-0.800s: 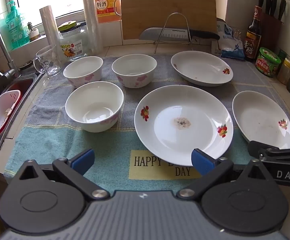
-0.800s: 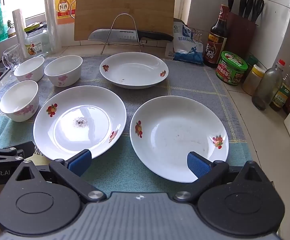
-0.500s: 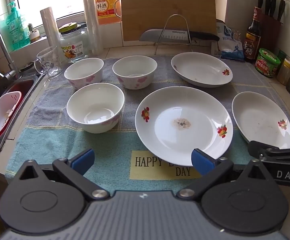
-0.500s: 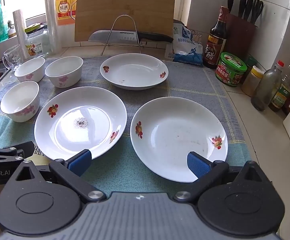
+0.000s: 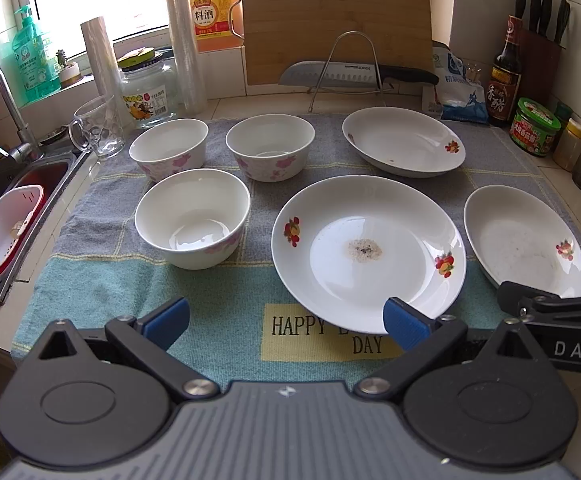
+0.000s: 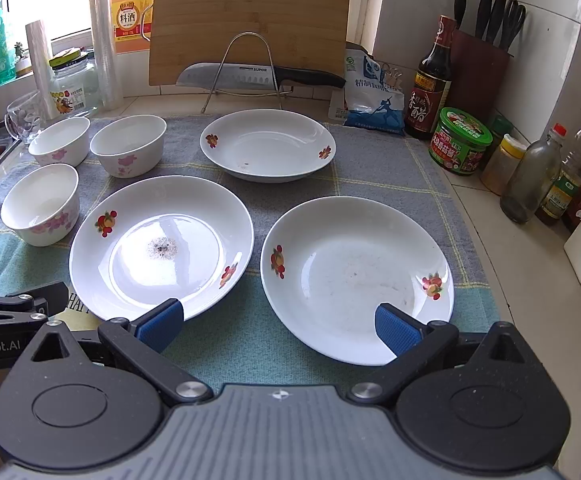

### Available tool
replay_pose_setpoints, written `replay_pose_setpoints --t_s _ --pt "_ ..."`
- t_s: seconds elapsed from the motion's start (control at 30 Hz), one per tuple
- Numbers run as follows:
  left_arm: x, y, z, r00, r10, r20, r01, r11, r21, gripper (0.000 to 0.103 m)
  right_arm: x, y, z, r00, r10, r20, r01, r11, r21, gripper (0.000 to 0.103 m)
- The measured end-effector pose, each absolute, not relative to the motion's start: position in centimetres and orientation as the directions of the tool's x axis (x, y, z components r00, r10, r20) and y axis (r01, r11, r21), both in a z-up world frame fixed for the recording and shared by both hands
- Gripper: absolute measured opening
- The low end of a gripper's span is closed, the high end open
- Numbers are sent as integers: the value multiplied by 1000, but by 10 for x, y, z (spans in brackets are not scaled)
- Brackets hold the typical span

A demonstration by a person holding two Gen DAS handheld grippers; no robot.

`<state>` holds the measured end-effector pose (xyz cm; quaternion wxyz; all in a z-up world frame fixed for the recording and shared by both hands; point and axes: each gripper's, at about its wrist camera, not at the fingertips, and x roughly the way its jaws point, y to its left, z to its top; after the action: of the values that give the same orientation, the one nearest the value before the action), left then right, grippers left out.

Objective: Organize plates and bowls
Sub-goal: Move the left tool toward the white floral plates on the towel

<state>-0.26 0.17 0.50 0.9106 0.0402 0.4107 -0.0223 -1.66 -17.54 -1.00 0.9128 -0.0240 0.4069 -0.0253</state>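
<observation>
Left gripper [image 5: 286, 318]: we log it with jaws spread wide, holding nothing, above the near edge of the towel [image 5: 102, 280]; its right blue pad overlaps the near rim of the centre plate [image 5: 368, 252].

Right gripper [image 6: 276, 322]: likewise wide open and empty; its right pad sits over the near rim of the right plate [image 6: 356, 276], its left pad by the centre plate's near edge.

Plates, three, white with fruit decals, all lying flat and face up on the towel. We note the centre plate carries a speckled residue in its well; the right plate lies just beside it, apart; the far plate [image 5: 404, 142] lies behind both, its oval outline running left to right in both views.

Bowls, three, white with pink flowers, upright, mouths up, grouped left of the plates: near bowl [image 5: 192, 224], far-left bowl [image 5: 168, 148], far-middle bowl [image 5: 270, 146]. The two far bowls stand side by side, close; the near one stands in front, separate.

Behind: cutting board [image 5: 334, 20] leaning upright, knife [image 5: 354, 74] lying horizontally on a wire rack, blade to the left.
</observation>
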Motion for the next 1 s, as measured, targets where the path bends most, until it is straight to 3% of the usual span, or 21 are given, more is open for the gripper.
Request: replay_pose_setpoints --t_s 1.0 --pt "-2 3 4 665 -7 -747 77 995 59 102 -18 -174 -9 667 -70 -741 27 997 -70 103"
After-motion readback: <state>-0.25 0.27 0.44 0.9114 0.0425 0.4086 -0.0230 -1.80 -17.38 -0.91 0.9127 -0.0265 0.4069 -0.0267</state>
